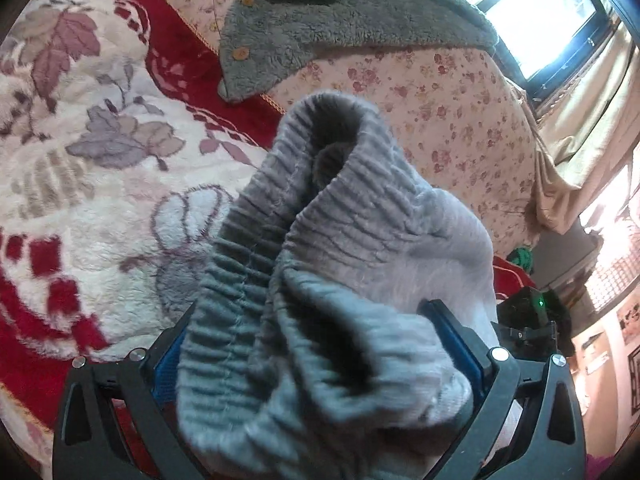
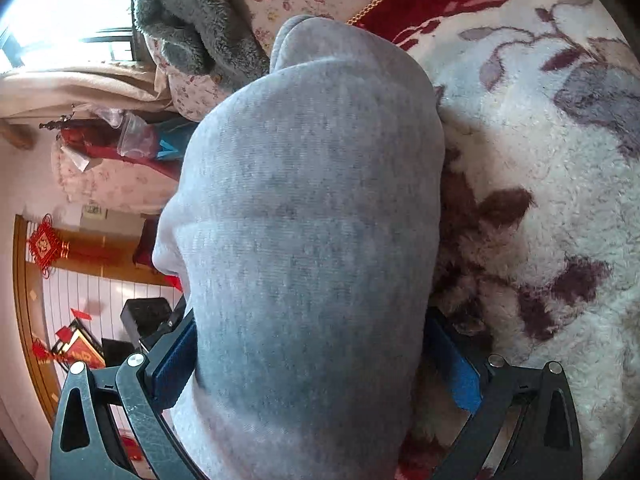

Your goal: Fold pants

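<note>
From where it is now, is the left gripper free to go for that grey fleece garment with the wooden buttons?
Probably not yet. The left gripper stands wide, but the bunched waistband of the grey pants fills the space between its fingers and blocks the way to the fleece garment lying beyond on the floral quilt.

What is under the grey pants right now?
Around the grey knit pants a fluffy white and red floral blanket shows, so it probably runs underneath them. The bunched fabric covers whatever lies directly below, and whether they touch the blanket cannot be told.
</note>
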`<state>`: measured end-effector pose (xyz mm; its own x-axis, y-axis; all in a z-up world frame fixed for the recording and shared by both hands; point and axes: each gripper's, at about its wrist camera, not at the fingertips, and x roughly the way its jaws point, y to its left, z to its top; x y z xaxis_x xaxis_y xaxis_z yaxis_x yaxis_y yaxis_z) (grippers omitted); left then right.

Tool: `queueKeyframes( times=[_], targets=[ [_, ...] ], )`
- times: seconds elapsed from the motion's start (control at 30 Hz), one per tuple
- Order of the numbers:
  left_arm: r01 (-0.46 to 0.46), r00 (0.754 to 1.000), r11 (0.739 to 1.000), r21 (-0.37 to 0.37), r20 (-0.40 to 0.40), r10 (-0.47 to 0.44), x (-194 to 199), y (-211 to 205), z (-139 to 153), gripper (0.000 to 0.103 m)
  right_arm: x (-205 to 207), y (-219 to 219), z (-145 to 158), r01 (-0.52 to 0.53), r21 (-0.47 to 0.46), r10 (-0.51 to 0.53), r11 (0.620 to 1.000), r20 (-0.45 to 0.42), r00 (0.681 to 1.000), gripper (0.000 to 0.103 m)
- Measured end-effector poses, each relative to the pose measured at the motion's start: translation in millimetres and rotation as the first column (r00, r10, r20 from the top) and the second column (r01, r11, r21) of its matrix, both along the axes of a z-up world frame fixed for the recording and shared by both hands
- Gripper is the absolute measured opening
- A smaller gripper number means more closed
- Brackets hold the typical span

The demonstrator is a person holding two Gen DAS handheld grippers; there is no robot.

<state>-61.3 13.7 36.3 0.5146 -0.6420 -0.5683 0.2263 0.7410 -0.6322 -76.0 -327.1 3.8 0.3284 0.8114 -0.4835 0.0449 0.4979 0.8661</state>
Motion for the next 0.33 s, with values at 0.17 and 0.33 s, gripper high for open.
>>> queueKeyframes(
  times=[0.17,0.33],
  targets=[
    [0.021,0.999,0.997,-0.073,-0.023,-0.023,4,4,-13,0.103,2,4,2,0.009,-0.007,-0.009,1.0,0.027,1.0,0.103],
    [0.043,0.999,0.993,-0.113,-0.012,-0.044,3,4,-16,0.096,9,18,9,0.01,-0.014,-0.009,1.0,0.075,0.997,0.103]
  ],
)
